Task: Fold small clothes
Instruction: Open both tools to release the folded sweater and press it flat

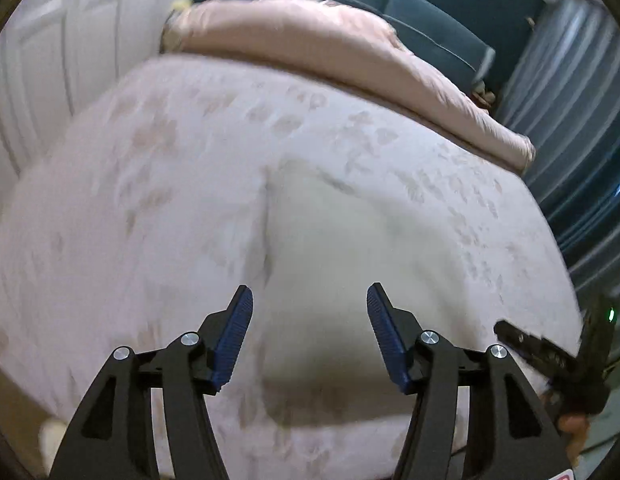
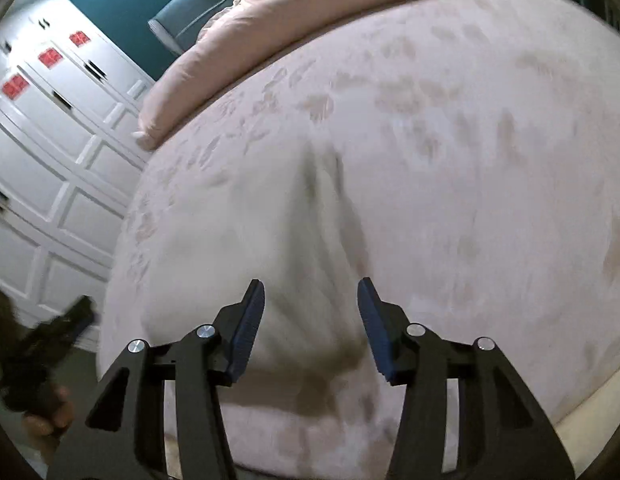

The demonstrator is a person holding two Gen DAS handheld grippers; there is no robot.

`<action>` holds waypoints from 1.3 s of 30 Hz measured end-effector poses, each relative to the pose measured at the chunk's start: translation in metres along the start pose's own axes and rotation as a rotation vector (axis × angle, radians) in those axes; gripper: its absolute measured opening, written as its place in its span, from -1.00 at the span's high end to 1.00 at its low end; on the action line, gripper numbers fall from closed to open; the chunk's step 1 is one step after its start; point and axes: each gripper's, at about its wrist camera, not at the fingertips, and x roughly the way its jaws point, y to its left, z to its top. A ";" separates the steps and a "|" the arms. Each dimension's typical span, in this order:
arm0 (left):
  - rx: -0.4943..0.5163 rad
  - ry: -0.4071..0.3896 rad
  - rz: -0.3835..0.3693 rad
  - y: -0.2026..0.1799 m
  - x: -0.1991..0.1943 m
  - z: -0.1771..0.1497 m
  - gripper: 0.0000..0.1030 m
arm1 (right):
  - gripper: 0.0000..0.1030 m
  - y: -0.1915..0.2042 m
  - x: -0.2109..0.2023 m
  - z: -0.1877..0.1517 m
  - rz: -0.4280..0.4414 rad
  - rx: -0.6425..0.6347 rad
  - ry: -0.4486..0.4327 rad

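Two tongs hang over a bed with a pale pink, leaf-patterned cover, both spread with nothing between their blue pads. From the left wrist view, the left tongs point down at a small white garment lying flat on the cover, its blurred left edge running from 12 o'clock toward the tongs' left pad. The pads do not touch the cloth. At 4 o'clock in that view the right tongs show as a dark blur with fingers of the holding hand beneath.

From the right wrist view, the right tongs sit above the same white garment, which spreads toward 10 o'clock; a fold ridge rises toward 12 o'clock. At 8 o'clock the left tongs appear blurred beside white panelled cupboard doors. A rolled pink duvet lies across the bed's far end at 12 o'clock.
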 end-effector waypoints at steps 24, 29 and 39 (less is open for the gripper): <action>-0.048 0.130 0.124 0.025 0.065 -0.049 -0.11 | 0.65 0.063 0.007 0.016 0.154 -0.047 -0.028; -0.072 0.167 0.123 0.030 0.075 -0.052 -0.11 | 0.63 0.039 0.054 -0.009 -0.114 -0.155 0.084; -0.001 0.135 0.131 0.009 0.036 -0.055 -0.06 | 0.42 0.047 0.026 -0.010 -0.147 -0.191 0.065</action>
